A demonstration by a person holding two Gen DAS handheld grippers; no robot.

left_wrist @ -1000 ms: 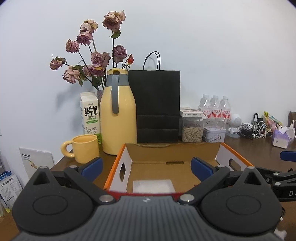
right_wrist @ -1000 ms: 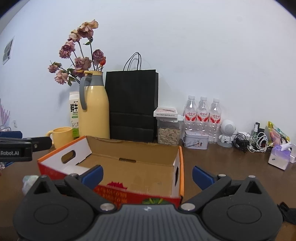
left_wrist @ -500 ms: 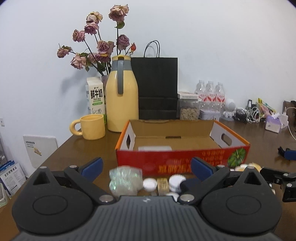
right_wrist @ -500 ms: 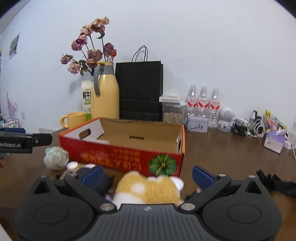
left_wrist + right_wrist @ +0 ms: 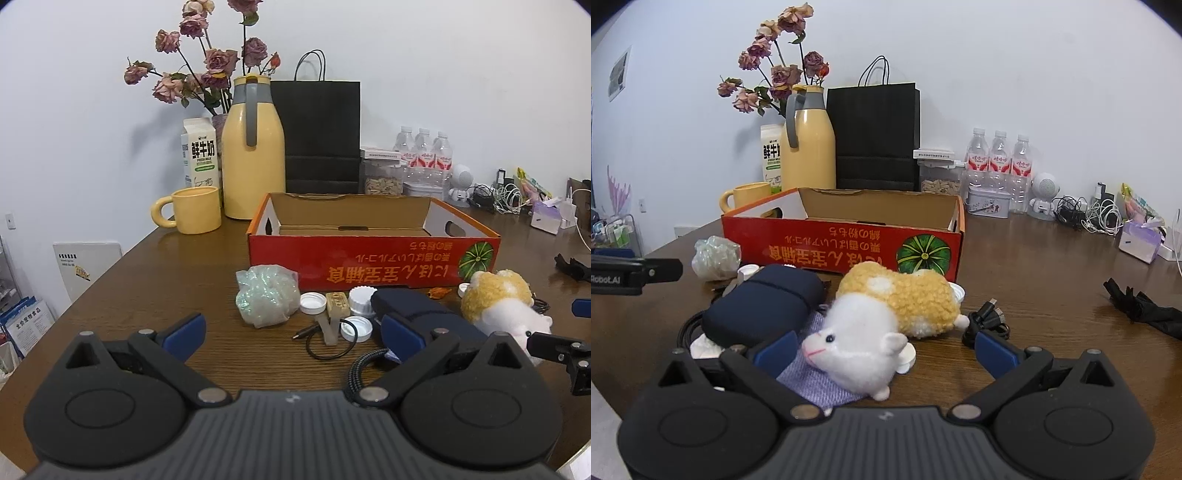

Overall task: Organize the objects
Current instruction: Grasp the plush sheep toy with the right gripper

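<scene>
Both tongs apart and empty; loose items await sorting in front of the red box.

The right tongs stand spread around the head of the plush sheep, which lies on a purple cloth on the desk, just beside the navy case. The left tongs hang spread above bare desk, nearer than the mesh bundle, white caps and black cable. The red box stands upright and looks empty from here. Judgement: close on the sheep's body rather than the head, clear of the cloth, lift above the box wall, then release inside. Risk: cloth or cable dragging along.
</scene>
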